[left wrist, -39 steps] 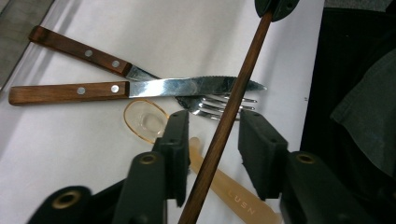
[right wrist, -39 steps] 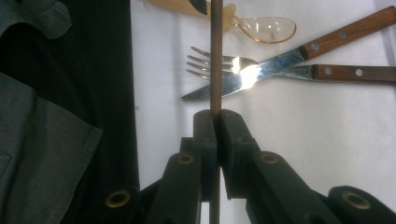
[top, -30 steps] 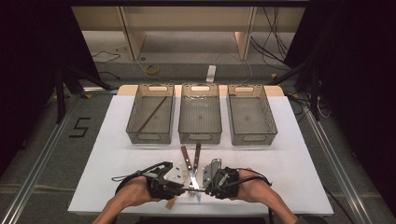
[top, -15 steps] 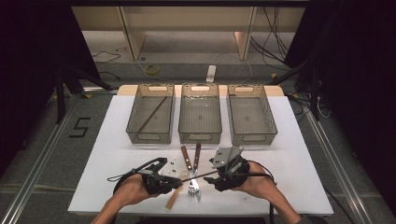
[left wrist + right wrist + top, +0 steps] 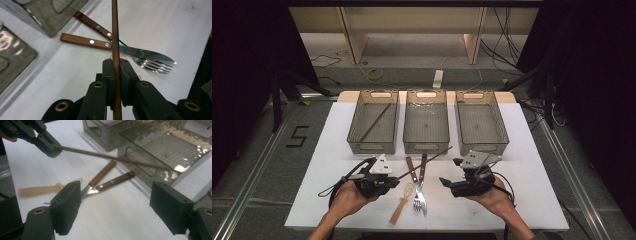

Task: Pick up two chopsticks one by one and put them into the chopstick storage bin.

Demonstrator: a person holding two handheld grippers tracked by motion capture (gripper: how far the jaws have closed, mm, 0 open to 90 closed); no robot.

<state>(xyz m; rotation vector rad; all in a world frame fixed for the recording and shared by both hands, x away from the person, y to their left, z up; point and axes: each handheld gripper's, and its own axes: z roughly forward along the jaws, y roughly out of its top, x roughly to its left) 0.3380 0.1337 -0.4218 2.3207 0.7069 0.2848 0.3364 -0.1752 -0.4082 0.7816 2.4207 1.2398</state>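
Observation:
My left gripper is shut on a thin dark brown chopstick, which slants up and right toward the bins. The right gripper view shows that left gripper at top left with the chopstick reaching across. My right gripper stands open to the right; its jaws have just been opening, and nothing is between them. A wooden-handled knife and fork lie crossed on the white table between the grippers.
Three clear bins stand in a row behind: the left bin holds another chopstick; the middle bin and right bin look bare. A small beige-handled whisk lies near the front edge.
The two grippers were close together over the cutlery and have drawn apart, left going left and right going right. The right jaws have opened; the chopstick stays in the left gripper.

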